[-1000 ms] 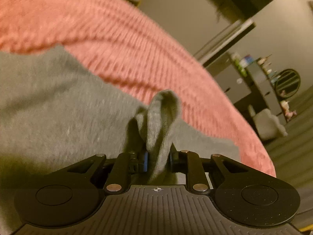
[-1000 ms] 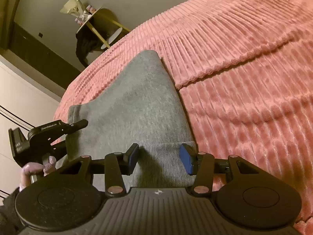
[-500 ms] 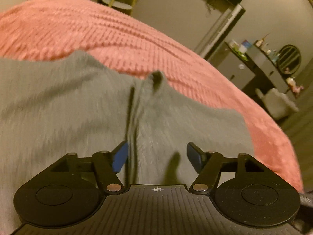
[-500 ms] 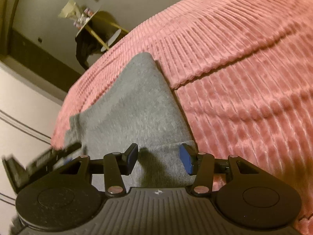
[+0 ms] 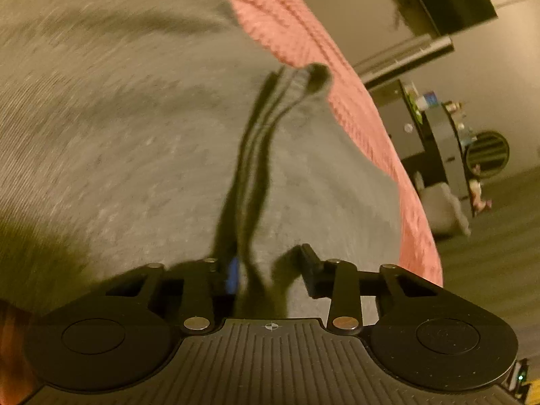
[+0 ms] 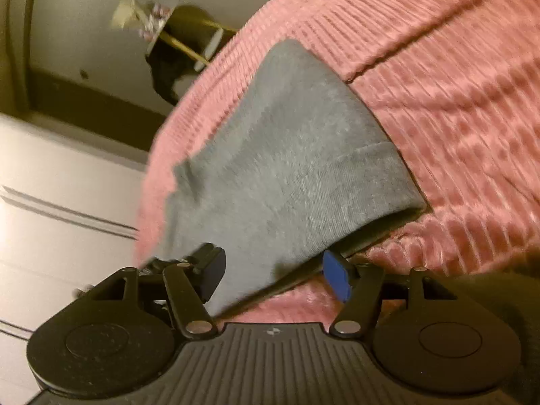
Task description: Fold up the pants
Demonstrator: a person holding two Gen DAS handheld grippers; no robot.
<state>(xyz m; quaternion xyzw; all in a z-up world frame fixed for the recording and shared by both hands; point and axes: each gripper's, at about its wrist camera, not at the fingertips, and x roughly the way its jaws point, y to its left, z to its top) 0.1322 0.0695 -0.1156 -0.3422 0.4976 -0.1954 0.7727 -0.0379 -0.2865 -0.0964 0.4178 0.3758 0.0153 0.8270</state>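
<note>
Grey pants [image 5: 141,128] lie folded on a pink ribbed blanket [image 5: 364,121]. In the left wrist view a raised crease [image 5: 256,155] runs from the far cuff corner down between the jaws. My left gripper [image 5: 270,270] is open, low over the fabric, holding nothing. In the right wrist view the pants [image 6: 287,155] lie as a flat folded stack with the ribbed waistband edge [image 6: 381,182] toward me. My right gripper [image 6: 273,273] is open, its jaws straddling the near edge of the stack, which is slightly lifted off the blanket [image 6: 455,84].
The bed edge drops off at the right of the left wrist view, with a dark shelf unit [image 5: 435,135] and floor beyond. In the right wrist view a small round table [image 6: 175,33] and a white door [image 6: 60,182] stand past the bed's far left edge.
My left gripper let go of the pinched cuff, opened, and now hovers over the crease. My right gripper drew back and tilted; the pants edge now sits farther ahead.
</note>
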